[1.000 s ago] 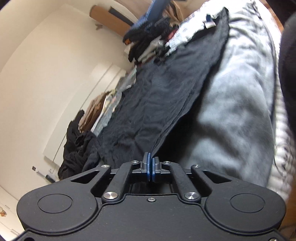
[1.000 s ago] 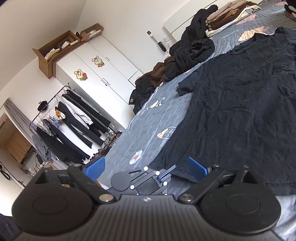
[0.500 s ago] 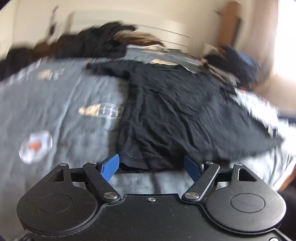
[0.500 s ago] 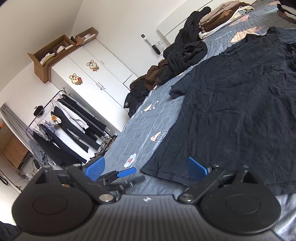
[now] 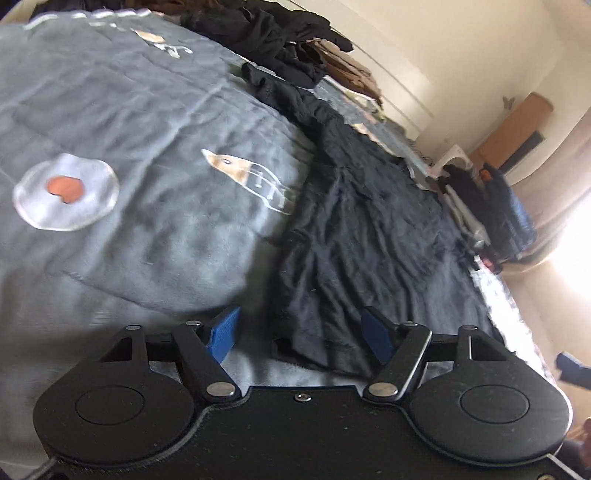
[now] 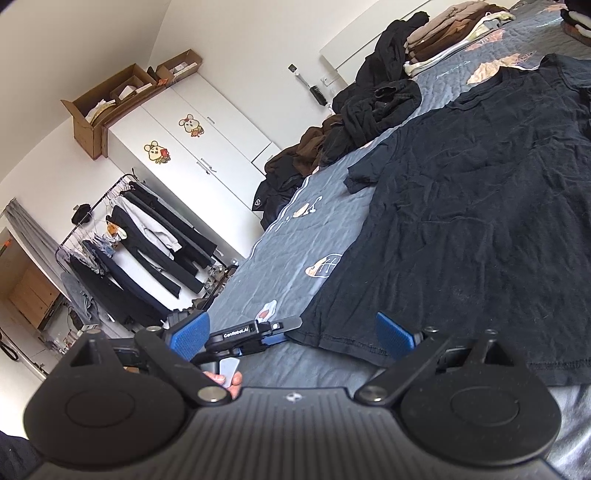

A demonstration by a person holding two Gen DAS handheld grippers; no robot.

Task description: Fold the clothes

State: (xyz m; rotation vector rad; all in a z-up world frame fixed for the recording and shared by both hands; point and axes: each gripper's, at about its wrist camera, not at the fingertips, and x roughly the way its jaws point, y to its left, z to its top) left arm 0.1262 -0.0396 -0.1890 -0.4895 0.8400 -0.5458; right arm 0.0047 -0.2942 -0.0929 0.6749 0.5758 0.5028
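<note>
Left wrist view is showing the left gripper (image 5: 301, 334) hanging low over the near hem of a black T-shirt (image 5: 365, 236), its blue pads standing apart with the shirt's corner lying between them but not pinched; its jaws have just been closing in from a wider spread, and nothing is being held. The shirt is lying spread flat on a grey quilted bedspread (image 5: 129, 122) printed with a fried egg (image 5: 66, 192) and a slice-like motif, with a heap of dark clothes (image 5: 280, 40) sitting beyond it near the wall. Right wrist view is showing the right gripper (image 6: 291, 338) with its pads spread wide and empty, poised just before the same T-shirt's (image 6: 480, 206) hem, while the left tool is reaching in from the left beside the hem's corner. A white wardrobe (image 6: 207, 147) and a clothes rail (image 6: 140, 243) are standing behind, and folded garments (image 6: 454, 26) are stacked at the bed's far end.
</note>
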